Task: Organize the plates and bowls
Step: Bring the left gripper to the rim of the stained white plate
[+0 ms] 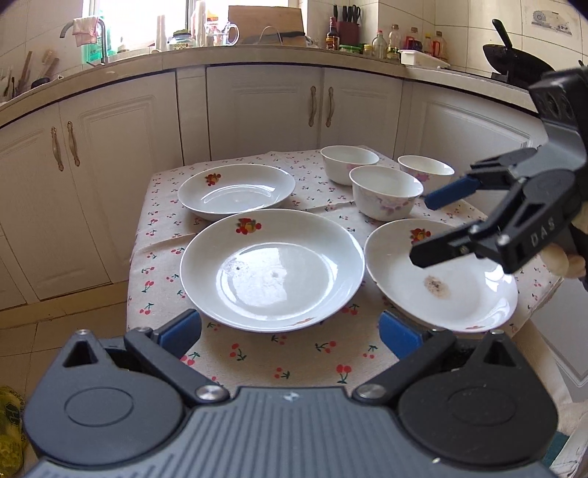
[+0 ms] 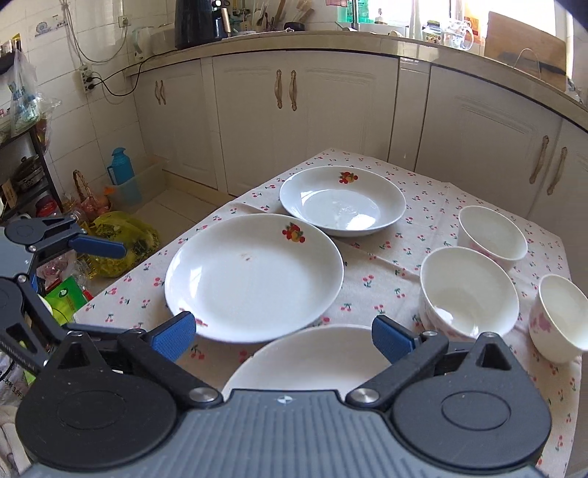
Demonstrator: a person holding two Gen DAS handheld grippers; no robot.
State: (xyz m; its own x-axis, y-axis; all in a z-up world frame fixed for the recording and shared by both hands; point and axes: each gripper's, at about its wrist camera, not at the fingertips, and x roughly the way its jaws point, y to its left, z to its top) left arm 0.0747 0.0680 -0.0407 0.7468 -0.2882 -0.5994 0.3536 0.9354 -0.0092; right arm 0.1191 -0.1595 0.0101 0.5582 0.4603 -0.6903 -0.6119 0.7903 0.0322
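I see three glossy white round plates on the table's cherry-print cloth (image 1: pixel 257 353): middle plate (image 1: pixel 272 270) at the near edge, stained plate (image 1: pixel 441 275) towards the near right corner, far plate (image 1: pixel 237 191) towards the far left corner. Three smooth white bowls (image 1: pixel 386 191), pink floral print, cluster at the far right corner. Left gripper (image 1: pixel 290 331) fingers apart, holding nothing. Right gripper (image 1: pixel 422 228) fingers apart above the stained plate; body embossed "DAS"

Cream cabinets (image 1: pixel 264 106) under a cluttered counter (image 2: pixel 257 38), tiled walls, what seems a sunlit window (image 1: pixel 92 9)
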